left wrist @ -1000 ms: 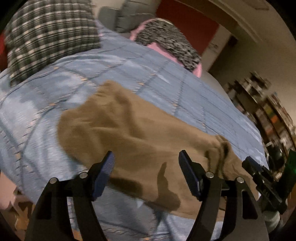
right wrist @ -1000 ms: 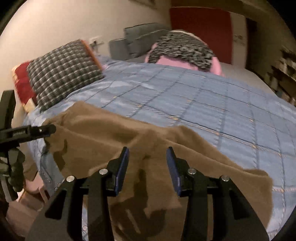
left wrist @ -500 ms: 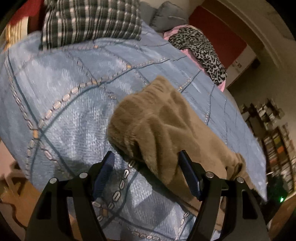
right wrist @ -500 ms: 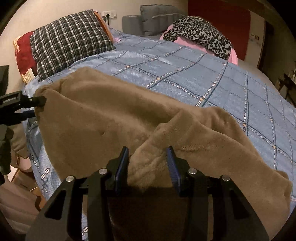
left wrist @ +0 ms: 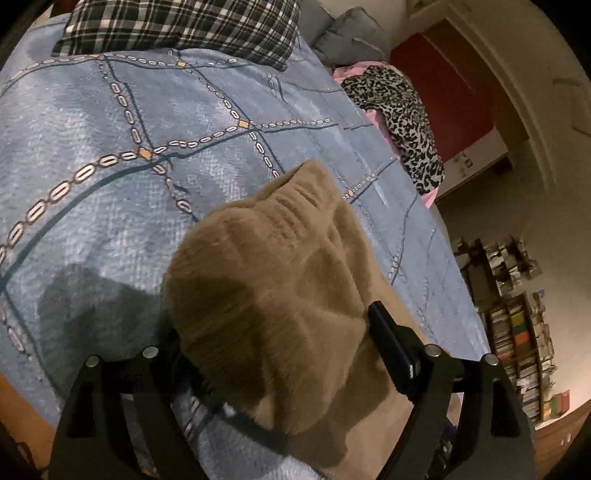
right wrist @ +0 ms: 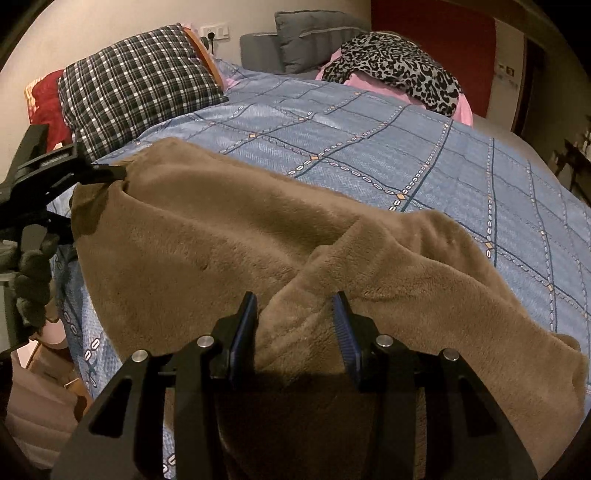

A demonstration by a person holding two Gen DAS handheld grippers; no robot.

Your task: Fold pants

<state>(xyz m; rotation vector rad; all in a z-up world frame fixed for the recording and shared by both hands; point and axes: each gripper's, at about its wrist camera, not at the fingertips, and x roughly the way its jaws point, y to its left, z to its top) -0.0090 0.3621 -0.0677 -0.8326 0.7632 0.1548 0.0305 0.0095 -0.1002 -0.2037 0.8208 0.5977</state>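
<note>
In the left wrist view, the brown fleece pants (left wrist: 280, 295) lie bunched on the blue patterned bedspread (left wrist: 110, 177), near the bed's edge, with a plaid pillow (left wrist: 184, 26) beyond and a leopard-print garment (left wrist: 402, 110) farther off. The left gripper (left wrist: 280, 350) has its fingers (left wrist: 388, 339) spread wide on either side of a thick mound of fabric; the left finger is buried behind the cloth, so whether the pads are pressing on the fleece or merely straddling it cannot be told from here. In the right wrist view, the pants (right wrist: 229, 236) stretch across the near part of the bedspread (right wrist: 369, 140), one end draped toward the bed's corner on the right. The right gripper (right wrist: 295, 328) sits with a ridge of fleece rising between its blue-padded fingers (right wrist: 243, 328), which stand visibly apart from each other; they appear to be around the fold rather than clenched on it. At the left of this view the left gripper (right wrist: 92, 173) reaches the far corner of the garment, its tip touching the cloth's edge. The main risk from here seems to be an uneven pick-up: the plush fabric is thick and slippery, so a finger closing on only the top layer would lift one ply and leave the rest behind, skewing the fold. The portion hanging over the bed's edge could also drag the garment down if either grip is shallow.
</note>
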